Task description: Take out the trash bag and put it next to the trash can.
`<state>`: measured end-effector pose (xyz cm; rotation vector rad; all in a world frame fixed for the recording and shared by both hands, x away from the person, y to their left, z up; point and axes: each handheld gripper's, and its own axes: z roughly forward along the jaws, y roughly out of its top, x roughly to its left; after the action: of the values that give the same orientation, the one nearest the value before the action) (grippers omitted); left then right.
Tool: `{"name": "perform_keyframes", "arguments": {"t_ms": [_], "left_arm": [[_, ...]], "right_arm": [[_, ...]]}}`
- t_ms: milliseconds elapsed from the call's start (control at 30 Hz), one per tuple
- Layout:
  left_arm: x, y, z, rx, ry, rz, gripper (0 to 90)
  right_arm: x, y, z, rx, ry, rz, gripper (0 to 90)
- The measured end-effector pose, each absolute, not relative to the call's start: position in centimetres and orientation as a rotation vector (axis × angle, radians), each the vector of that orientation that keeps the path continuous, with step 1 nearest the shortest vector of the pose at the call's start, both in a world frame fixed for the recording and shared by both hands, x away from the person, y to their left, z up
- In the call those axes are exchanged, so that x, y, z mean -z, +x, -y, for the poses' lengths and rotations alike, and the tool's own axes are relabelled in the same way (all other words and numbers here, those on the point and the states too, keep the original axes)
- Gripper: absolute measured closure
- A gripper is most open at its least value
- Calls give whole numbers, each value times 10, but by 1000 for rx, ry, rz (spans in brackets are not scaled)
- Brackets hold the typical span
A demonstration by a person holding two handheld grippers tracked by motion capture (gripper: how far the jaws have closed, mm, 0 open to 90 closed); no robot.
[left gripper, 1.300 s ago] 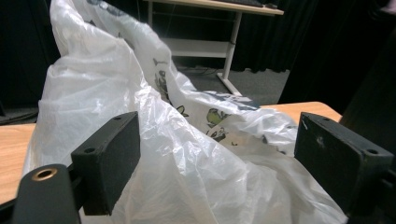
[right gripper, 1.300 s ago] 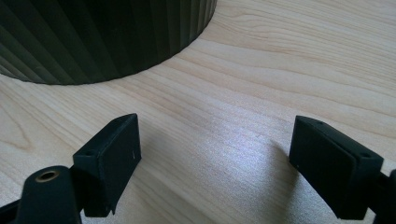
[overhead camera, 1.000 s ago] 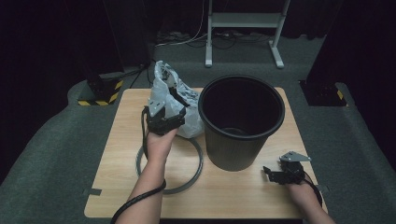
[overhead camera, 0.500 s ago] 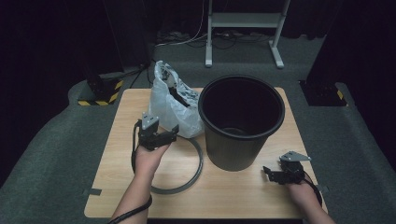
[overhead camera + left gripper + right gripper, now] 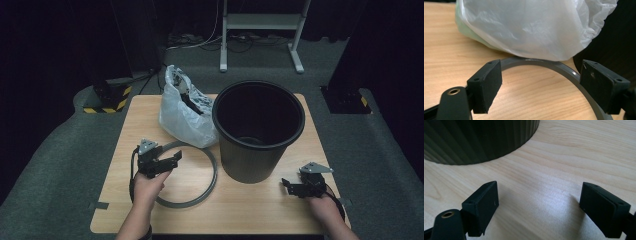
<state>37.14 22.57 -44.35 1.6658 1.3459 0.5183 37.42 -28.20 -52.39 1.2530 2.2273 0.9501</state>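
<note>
On the wooden table [image 5: 250,210] the grey ring [image 5: 207,187] lies flat beside the black bin [image 5: 260,135] and under the plastic bag's [image 5: 182,117] edge — the left gripper [image 5: 172,159], jaws apart and empty, should straddle its band squarely before closing, while the right gripper [image 5: 286,184] waits open.

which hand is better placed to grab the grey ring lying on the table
Left. The left claw hovers open right above the grey ring, whose band shows between its jaws. The right claw sits beyond the black bin.
</note>
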Motion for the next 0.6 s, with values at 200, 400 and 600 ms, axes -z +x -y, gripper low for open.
{"name": "perform_keyframes", "arguments": {"t_ms": [200, 400, 600], "left_arm": [[444, 370, -231, -542, 1677, -1329, 204], [451, 371, -239, -554, 1750, -1327, 204], [459, 379, -250, -505, 1821, -1404, 204]], "right_arm": [[524, 375, 282, -955, 1255, -2237, 147], [524, 376, 281, -956, 1257, -2237, 146], [524, 376, 281, -956, 1259, -2237, 146]]}}
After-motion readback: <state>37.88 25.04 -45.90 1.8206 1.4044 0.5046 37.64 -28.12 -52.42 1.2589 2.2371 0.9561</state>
